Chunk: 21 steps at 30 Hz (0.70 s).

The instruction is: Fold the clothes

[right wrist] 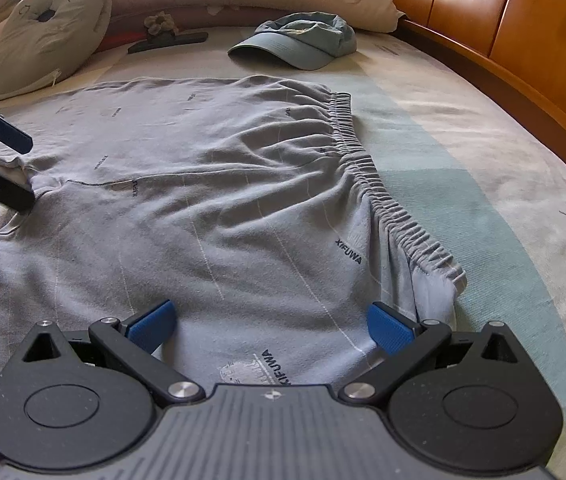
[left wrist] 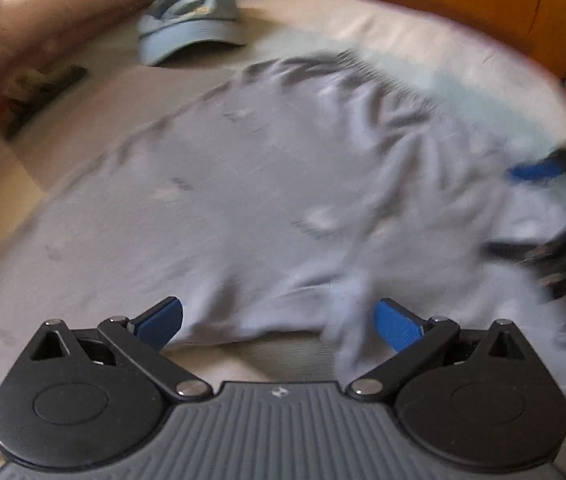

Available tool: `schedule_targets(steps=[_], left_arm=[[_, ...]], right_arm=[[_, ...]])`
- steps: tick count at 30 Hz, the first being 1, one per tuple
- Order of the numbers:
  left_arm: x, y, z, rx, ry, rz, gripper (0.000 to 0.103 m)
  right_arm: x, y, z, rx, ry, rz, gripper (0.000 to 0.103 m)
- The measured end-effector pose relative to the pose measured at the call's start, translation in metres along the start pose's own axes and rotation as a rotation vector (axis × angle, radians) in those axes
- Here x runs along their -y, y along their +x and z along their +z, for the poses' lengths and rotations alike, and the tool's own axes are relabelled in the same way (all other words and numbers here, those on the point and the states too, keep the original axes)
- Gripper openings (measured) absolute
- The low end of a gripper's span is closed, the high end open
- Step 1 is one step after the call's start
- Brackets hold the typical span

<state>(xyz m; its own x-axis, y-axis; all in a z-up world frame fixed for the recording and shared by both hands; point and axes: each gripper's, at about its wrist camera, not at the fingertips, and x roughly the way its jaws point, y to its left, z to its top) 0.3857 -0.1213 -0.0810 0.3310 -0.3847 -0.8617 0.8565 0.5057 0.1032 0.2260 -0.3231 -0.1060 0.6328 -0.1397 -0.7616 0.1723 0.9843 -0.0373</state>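
Left wrist view, blurred: I am holding the left gripper (left wrist: 281, 322) with its blue fingers spread and empty at the near hem of the grey shorts (left wrist: 243, 184), which are lying flat on the bed (left wrist: 423, 40); a blue cap (left wrist: 191, 26) is sitting beyond the shorts, and the right gripper (left wrist: 555, 200) is showing at their right edge. Right wrist view, sharp: I am keeping the right gripper (right wrist: 271, 322) spread wide and gripping nothing, low over the shorts (right wrist: 223, 200) near the elastic waistband (right wrist: 387, 196); the left gripper (right wrist: 5, 160) is working at the shorts' far-left edge, grip unclear. I am judging this the set-up for the first fold; next calls for closing on an edge and carrying it across.
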Motion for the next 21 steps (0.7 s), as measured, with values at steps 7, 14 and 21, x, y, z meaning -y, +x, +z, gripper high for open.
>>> schedule_targets(steps=[7, 14, 21], left_arm=[[-0.011, -0.01, -0.003, 0.001, -0.067, -0.06, 0.102], [0.007, -0.011, -0.012, -0.085, 0.017, -0.213, 0.102], [-0.003, -0.016, -0.036, -0.099, -0.044, -0.096, 0.103]], right_arm=[[-0.002, -0.001, 0.0, -0.011, 0.002, -0.004, 0.103], [-0.003, -0.002, 0.003, -0.039, 0.002, -0.004, 0.103], [-0.003, -0.002, 0.003, -0.046, -0.001, -0.001, 0.103]])
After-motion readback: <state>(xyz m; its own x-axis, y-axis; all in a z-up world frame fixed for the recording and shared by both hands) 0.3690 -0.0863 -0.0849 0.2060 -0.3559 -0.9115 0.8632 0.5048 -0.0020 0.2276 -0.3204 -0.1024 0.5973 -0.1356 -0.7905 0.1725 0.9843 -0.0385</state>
